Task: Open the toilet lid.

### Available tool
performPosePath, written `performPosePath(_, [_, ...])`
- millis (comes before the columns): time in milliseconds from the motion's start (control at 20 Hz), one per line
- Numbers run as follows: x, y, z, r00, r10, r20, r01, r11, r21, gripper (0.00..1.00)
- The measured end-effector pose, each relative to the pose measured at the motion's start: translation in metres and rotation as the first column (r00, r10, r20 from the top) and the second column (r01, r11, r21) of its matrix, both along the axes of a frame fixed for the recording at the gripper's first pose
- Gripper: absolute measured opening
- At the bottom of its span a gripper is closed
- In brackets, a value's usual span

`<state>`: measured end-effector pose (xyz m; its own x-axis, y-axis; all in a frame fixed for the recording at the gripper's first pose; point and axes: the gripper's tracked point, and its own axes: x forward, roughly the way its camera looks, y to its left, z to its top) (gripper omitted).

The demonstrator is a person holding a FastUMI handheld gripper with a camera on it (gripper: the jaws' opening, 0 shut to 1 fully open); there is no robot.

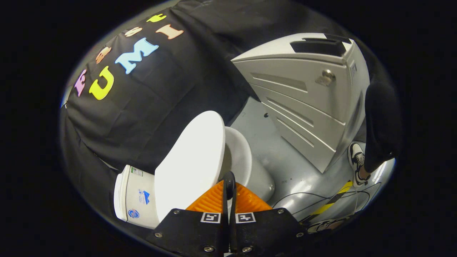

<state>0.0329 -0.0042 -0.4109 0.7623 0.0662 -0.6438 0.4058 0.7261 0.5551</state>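
Lid stands raised off the bowl — your hand-held gripper has its fingers pressed together, tips at the lid's edge; whether they pinch it, unclear.

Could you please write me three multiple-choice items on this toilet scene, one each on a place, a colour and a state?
1. Where is the grey cabinet?
A. beyond the toilet bowl, across the floor
B. on the cistern
C. between the fingers

2. What colour is the toilet lid?
A. black
B. white
C. yellow

3. How does the lid stand?
A. flat on the bowl
C. raised, towards the cistern
B. lying on the floor

Answers:
1 A, it stands past the bowl.
2 B, it is white like the bowl.
3 C, it is tipped well off the bowl, just ahead of the gripper, whose fingers are closed together.
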Motion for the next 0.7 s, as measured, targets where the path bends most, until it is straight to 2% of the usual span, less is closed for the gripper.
performPosePath(450, [0.005,0.013,0.053,0.997,0.045,0.062,-0.039,0.994,-0.098,0.01])
performPosePath(700, [0.005,0.021,0.075,0.996,0.044,0.075,-0.031,0.986,-0.166,0.01])
